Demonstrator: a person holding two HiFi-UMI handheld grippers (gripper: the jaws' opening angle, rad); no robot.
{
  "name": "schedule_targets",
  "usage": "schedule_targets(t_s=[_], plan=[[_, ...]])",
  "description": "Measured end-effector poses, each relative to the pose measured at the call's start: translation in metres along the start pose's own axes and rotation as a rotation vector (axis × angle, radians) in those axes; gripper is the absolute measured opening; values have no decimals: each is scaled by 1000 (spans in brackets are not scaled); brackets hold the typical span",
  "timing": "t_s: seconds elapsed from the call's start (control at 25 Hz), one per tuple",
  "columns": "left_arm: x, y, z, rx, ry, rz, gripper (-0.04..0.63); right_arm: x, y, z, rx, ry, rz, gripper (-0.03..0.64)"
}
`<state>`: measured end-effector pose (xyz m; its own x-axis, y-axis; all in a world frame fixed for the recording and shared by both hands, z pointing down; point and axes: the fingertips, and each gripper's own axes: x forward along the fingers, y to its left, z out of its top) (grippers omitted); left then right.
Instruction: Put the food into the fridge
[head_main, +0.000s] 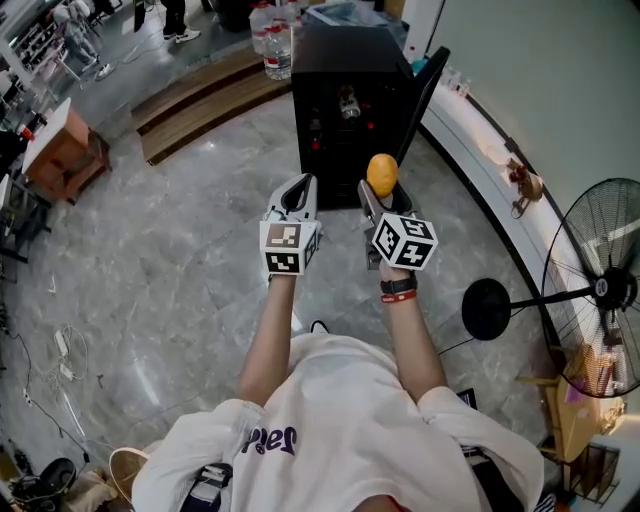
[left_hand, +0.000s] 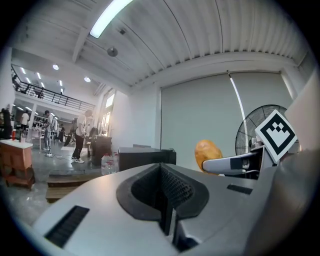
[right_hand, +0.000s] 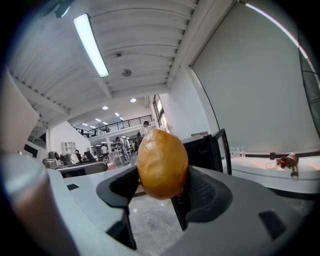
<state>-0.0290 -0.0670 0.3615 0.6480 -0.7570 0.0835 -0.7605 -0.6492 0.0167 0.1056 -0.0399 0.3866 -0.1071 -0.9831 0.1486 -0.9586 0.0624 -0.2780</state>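
Note:
A yellow-brown, egg-shaped piece of food (head_main: 382, 174) (right_hand: 162, 164) (left_hand: 207, 153) sits clamped between the jaws of my right gripper (head_main: 381, 188) (right_hand: 159, 187), raised in front of me. The black mini fridge (head_main: 350, 108) (right_hand: 205, 152) (left_hand: 145, 157) stands on the floor just ahead, its door (head_main: 428, 88) swung open to the right and items visible on its shelves. Beside the right one, my left gripper (head_main: 298, 192) (left_hand: 167, 200) is held at about the same height, jaws together with nothing between them.
A standing fan (head_main: 590, 290) is at my right by the white curved ledge (head_main: 480, 150). Water bottles (head_main: 275, 40) stand behind the fridge, a low wooden platform (head_main: 205, 100) lies to its left, and people stand further back on the marble floor (head_main: 150, 260).

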Motion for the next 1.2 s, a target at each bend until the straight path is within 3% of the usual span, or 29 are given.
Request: schedule_targets(t_s=[0.8, 1.2], plan=[[22, 76, -18, -35, -15, 73, 17, 88, 27, -9, 18, 25, 57, 310], [91, 88, -22, -10, 0, 27, 17, 163, -2, 1, 4, 2, 80, 311]])
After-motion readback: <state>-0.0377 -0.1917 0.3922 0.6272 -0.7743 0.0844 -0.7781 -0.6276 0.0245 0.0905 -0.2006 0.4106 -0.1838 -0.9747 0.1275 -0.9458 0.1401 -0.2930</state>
